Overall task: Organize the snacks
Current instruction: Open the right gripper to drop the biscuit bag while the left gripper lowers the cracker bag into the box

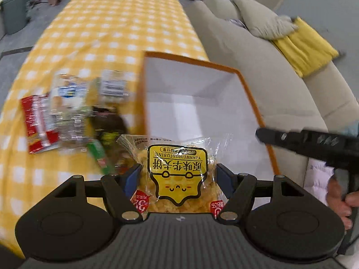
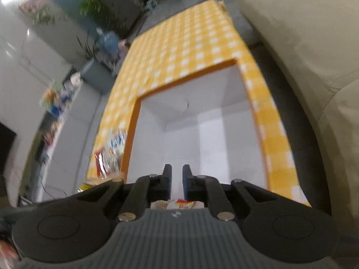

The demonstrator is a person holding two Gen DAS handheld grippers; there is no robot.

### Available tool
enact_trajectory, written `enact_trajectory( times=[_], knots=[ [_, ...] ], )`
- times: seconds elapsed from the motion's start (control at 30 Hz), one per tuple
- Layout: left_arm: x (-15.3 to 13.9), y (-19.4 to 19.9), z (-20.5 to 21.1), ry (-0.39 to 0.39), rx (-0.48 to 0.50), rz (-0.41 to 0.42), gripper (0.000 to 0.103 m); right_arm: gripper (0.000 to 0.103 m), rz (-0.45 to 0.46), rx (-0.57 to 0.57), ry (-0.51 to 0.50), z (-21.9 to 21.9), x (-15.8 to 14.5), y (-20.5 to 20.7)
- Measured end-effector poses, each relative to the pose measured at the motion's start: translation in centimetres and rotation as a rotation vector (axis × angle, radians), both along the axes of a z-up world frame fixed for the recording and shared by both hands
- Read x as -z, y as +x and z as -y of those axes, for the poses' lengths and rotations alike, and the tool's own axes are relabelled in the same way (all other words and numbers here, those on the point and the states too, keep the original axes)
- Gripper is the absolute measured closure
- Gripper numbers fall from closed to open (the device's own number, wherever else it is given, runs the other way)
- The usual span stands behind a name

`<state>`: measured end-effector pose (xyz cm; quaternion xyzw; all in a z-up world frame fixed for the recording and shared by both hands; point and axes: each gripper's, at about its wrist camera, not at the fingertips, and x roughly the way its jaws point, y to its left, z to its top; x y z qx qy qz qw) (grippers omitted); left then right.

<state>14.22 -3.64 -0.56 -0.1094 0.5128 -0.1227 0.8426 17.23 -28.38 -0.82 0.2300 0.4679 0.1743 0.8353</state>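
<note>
- The left gripper is clamped on a clear snack packet, its blue pads set wide and pressing the packet's two sides.
- The packet hangs at the near edge of the orange-rimmed box, partly over its white inside; the box stands on the yellow checked tabletop.
- The packet's yellow label, seen upside down, reads "YUANWEIHUAFUBING" above large Chinese characters, with a small smiling face; a red badge at one corner shows "32".
- The right gripper has its jaws nearly together, a narrow gap left and nothing between them; it hangs over the box.
- Just under its fingers a red and white packet lies in the box; its print is too blurred to read.
- A blurred heap of other snacks lies on the tabletop left of the box, one with a barcode.
</note>
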Motion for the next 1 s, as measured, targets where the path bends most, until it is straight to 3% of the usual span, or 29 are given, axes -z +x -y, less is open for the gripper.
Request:
enact_trajectory(
  times=[0.13, 0.27, 0.47, 0.7, 0.93, 1.0],
  knots=[
    [0.7, 0.7, 4.0, 0.215, -0.023, 0.090, 0.021, 0.094, 0.066, 0.059, 0.076, 2.9, -1.6, -0.8],
    [0.6, 0.9, 6.2, 0.320, -0.055, 0.129, 0.021, 0.085, 0.152, 0.061, 0.084, 4.7, -2.7, -1.8],
    [0.6, 1.0, 8.1, 0.198, -0.007, 0.083, 0.021, 0.085, 0.132, 0.100, 0.133, 5.8, -2.1, -1.2],
    [4.9, 2.2, 10.7, 0.200, 0.039, -0.016, 0.021, 0.085, 0.101, 0.132, 0.167, 7.0, -1.6, -1.5],
    [7.1, 2.9, 10.8, 0.160, 0.039, -0.126, 0.021, 0.084, 0.090, 0.140, 0.186, 7.2, -1.1, -1.2],
    [7.2, 2.6, 10.8, 0.149, 0.041, -0.134, 0.015, 0.083, 0.079, 0.145, 0.186, 7.2, -0.8, -1.0]
  ],
)
